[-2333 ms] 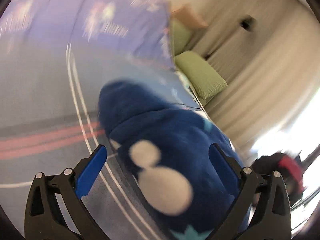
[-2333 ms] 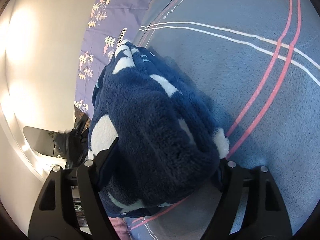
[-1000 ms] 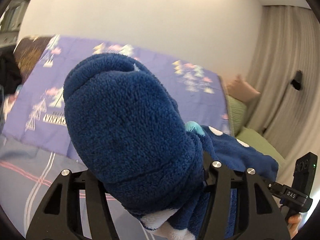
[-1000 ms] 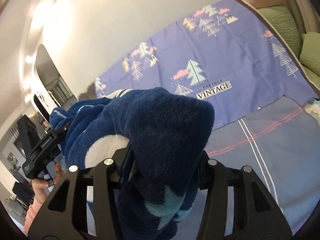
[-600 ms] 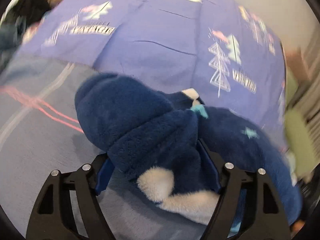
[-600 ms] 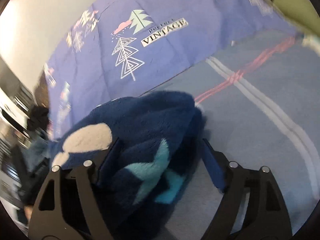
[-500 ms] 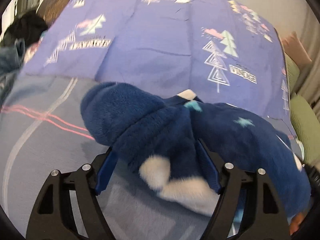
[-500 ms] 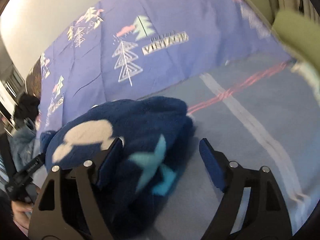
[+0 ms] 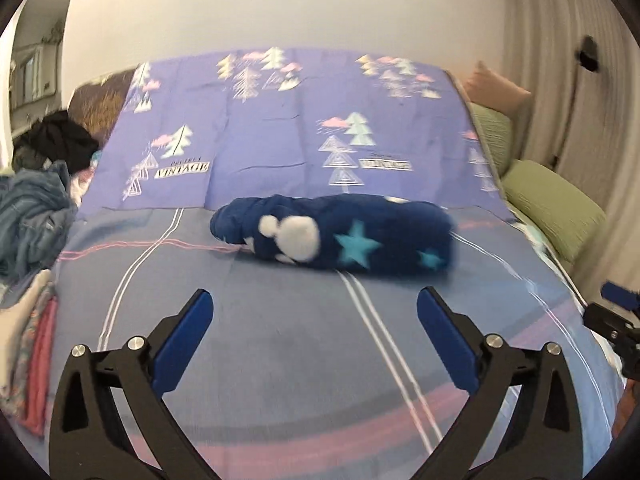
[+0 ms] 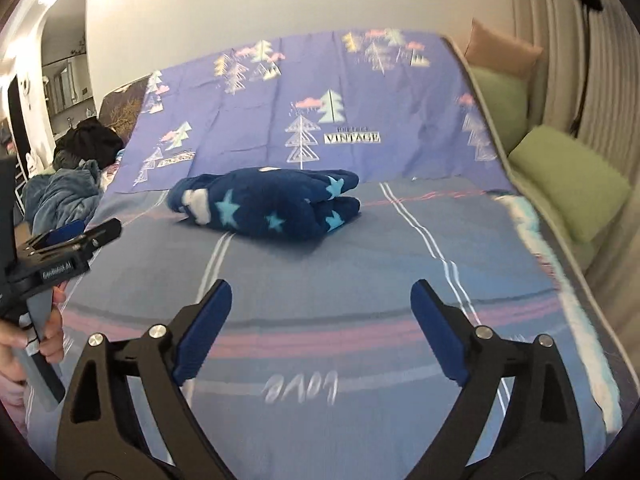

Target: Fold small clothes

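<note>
A folded navy fleece garment with cyan stars and white blobs lies on the blue striped bed sheet, near the edge of the purple tree-print cover. It also shows in the right wrist view. My left gripper is open and empty, pulled back from the garment. My right gripper is open and empty, also well short of it. The left gripper also shows at the left of the right wrist view, and part of the right gripper at the right edge of the left wrist view.
A purple tree-print cover lies behind the garment. A pile of blue and black clothes sits at the left, with folded light clothes below it. Green cushions and curtains line the right side.
Both grippers have let go of the fleece garment, opened wide and drawn back. The garment now lies folded on the sheet instead of between the jaws.
</note>
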The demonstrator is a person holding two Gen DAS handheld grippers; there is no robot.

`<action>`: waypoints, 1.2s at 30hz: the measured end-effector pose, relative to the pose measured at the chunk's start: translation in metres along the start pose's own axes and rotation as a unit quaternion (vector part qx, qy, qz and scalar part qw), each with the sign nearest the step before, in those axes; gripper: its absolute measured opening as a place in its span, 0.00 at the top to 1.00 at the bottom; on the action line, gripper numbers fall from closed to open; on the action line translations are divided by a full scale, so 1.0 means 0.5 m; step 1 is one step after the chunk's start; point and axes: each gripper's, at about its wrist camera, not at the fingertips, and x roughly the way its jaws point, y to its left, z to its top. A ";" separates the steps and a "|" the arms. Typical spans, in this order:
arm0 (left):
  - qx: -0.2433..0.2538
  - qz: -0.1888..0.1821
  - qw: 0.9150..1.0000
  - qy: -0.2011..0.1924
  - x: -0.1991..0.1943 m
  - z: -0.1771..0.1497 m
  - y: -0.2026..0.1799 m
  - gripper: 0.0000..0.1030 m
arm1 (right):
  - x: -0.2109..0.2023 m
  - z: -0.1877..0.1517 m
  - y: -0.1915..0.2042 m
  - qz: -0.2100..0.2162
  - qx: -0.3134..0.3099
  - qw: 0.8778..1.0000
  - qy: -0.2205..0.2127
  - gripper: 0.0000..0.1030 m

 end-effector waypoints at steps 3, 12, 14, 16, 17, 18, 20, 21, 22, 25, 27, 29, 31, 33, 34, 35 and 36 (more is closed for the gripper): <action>0.008 0.002 1.000 -0.014 -0.102 -0.041 -0.035 0.01 | -0.097 -0.049 0.030 -0.012 0.000 1.000 -0.017 0.07; 0.045 0.015 0.998 -0.041 -0.331 -0.183 -0.083 0.01 | -0.306 -0.166 0.075 -0.028 0.000 0.998 -0.063 0.03; 0.042 0.021 0.998 -0.048 -0.368 -0.204 -0.082 0.01 | -0.334 -0.181 0.075 -0.023 0.006 0.998 -0.065 0.03; 0.039 0.027 0.998 -0.048 -0.392 -0.218 -0.082 0.01 | -0.354 -0.193 0.075 -0.020 0.013 0.998 -0.063 0.03; 0.038 0.030 0.998 -0.048 -0.407 -0.227 -0.083 0.01 | -0.361 -0.197 0.075 -0.021 0.015 0.998 -0.063 0.03; 0.038 0.032 0.998 -0.048 -0.417 -0.232 -0.085 0.01 | -0.367 -0.202 0.075 -0.023 0.015 0.998 -0.062 0.02; 0.043 0.032 0.997 -0.049 -0.435 -0.243 -0.091 0.01 | -0.377 -0.211 0.078 -0.029 0.013 0.998 -0.061 0.03; 0.047 0.030 0.997 -0.049 -0.446 -0.248 -0.094 0.01 | -0.384 -0.216 0.080 -0.031 0.012 0.998 -0.061 0.02; 0.048 0.030 0.997 -0.049 -0.452 -0.252 -0.096 0.01 | -0.391 -0.220 0.082 -0.032 0.009 0.997 -0.062 0.02; 0.049 0.036 0.997 -0.056 -0.473 -0.260 -0.103 0.01 | -0.412 -0.229 0.090 -0.035 0.003 0.997 -0.067 0.02; 0.048 0.036 0.997 -0.054 -0.479 -0.262 -0.106 0.01 | -0.424 -0.235 0.092 -0.038 -0.001 0.997 -0.072 0.02; 0.047 0.033 0.997 -0.052 -0.483 -0.263 -0.108 0.01 | -0.434 -0.239 0.092 -0.041 -0.002 0.996 -0.076 0.02; 0.047 0.033 0.997 -0.049 -0.487 -0.263 -0.110 0.01 | -0.444 -0.244 0.090 -0.043 0.001 0.996 -0.079 0.02; 0.048 0.034 0.997 -0.051 -0.492 -0.263 -0.113 0.01 | -0.450 -0.248 0.084 -0.043 0.005 0.996 -0.080 0.02; 0.049 0.034 0.997 -0.052 -0.494 -0.264 -0.116 0.01 | -0.453 -0.250 0.082 -0.044 0.007 0.996 -0.080 0.02; 0.051 0.034 0.997 -0.054 -0.496 -0.264 -0.118 0.01 | -0.456 -0.253 0.079 -0.045 0.009 0.996 -0.080 0.02; 0.053 0.035 0.997 -0.054 -0.497 -0.267 -0.121 0.01 | -0.457 -0.257 0.077 -0.047 0.011 0.996 -0.080 0.02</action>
